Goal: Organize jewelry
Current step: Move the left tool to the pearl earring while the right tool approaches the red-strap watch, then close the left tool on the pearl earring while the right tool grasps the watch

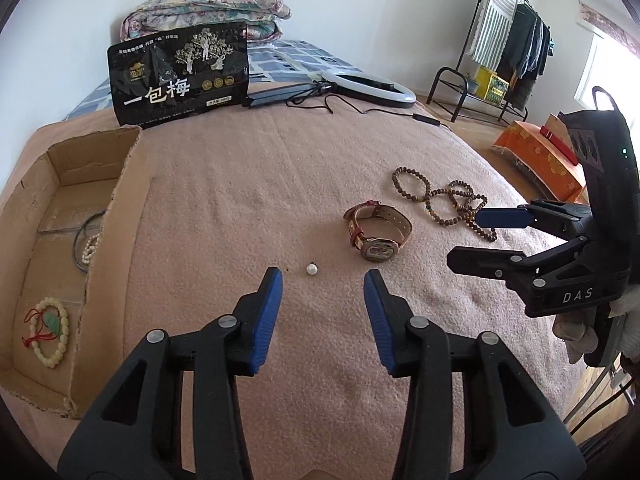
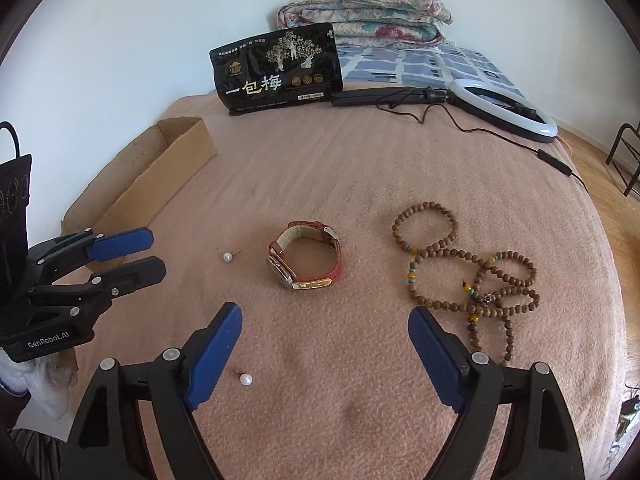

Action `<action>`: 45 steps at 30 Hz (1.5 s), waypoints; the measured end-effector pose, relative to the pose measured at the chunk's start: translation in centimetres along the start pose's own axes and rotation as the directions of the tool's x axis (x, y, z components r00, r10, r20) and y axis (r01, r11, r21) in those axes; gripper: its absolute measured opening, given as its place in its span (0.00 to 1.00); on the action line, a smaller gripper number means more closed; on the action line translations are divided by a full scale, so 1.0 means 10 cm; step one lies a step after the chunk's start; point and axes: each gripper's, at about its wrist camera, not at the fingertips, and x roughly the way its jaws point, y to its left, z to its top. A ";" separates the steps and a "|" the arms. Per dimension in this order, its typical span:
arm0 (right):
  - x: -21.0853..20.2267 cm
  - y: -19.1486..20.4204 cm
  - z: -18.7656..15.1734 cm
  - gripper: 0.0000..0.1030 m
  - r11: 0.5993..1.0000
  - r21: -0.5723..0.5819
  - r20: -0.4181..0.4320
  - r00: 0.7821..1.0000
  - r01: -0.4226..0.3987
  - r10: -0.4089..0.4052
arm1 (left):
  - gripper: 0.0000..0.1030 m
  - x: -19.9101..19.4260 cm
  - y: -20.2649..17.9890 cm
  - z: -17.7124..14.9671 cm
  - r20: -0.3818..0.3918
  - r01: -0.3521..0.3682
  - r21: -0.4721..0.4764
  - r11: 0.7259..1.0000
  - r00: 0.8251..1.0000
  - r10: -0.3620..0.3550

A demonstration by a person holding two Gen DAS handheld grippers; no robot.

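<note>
A pearl earring [image 1: 312, 269] lies on the pink blanket just ahead of my open, empty left gripper [image 1: 323, 284]. A brown-strap watch [image 1: 376, 236] lies to its right, and a tangle of wooden bead strands [image 1: 444, 204] lies farther right. My right gripper [image 2: 325, 322] is open and empty, near the watch [image 2: 306, 260] and beads [image 2: 472, 268]. A second pearl earring [image 2: 245, 379] lies by its left finger; the first [image 2: 227, 257] is farther off. The cardboard box [image 1: 116, 184] at left holds a pale bead bracelet [image 1: 50, 332] and other rings.
A black snack bag [image 1: 180, 72] stands at the back of the blanket. A ring light [image 1: 368, 88] with its cable lies behind to the right. A folded quilt [image 1: 208, 10] lies beyond. A clothes rack [image 1: 508, 40] stands on the floor at right.
</note>
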 end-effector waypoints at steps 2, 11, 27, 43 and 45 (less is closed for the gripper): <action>0.09 0.02 0.01 0.81 1.000 -0.006 -0.008 1.000 -0.013 0.013 | 0.38 0.10 -0.01 0.00 -0.011 0.000 0.011 1.000 1.000 0.000; 0.42 0.04 0.06 0.70 0.999 -0.036 -0.041 0.999 -0.016 0.015 | 0.29 0.49 0.04 0.00 -0.051 -0.019 0.027 0.999 0.998 0.020; 0.61 0.12 0.15 0.63 0.995 -0.104 -0.044 0.999 -0.003 -0.001 | 0.11 0.71 0.09 0.01 -0.066 -0.002 0.032 0.999 0.998 0.004; 0.66 0.19 0.19 0.56 0.987 -0.159 -0.036 0.999 0.002 -0.008 | 0.06 0.71 0.07 0.01 -0.068 0.000 0.040 0.999 0.998 0.002; 0.65 0.18 0.19 0.56 0.988 -0.153 -0.034 0.999 -0.004 -0.001 | 0.06 0.70 0.06 0.01 -0.066 0.001 0.043 0.999 0.998 0.002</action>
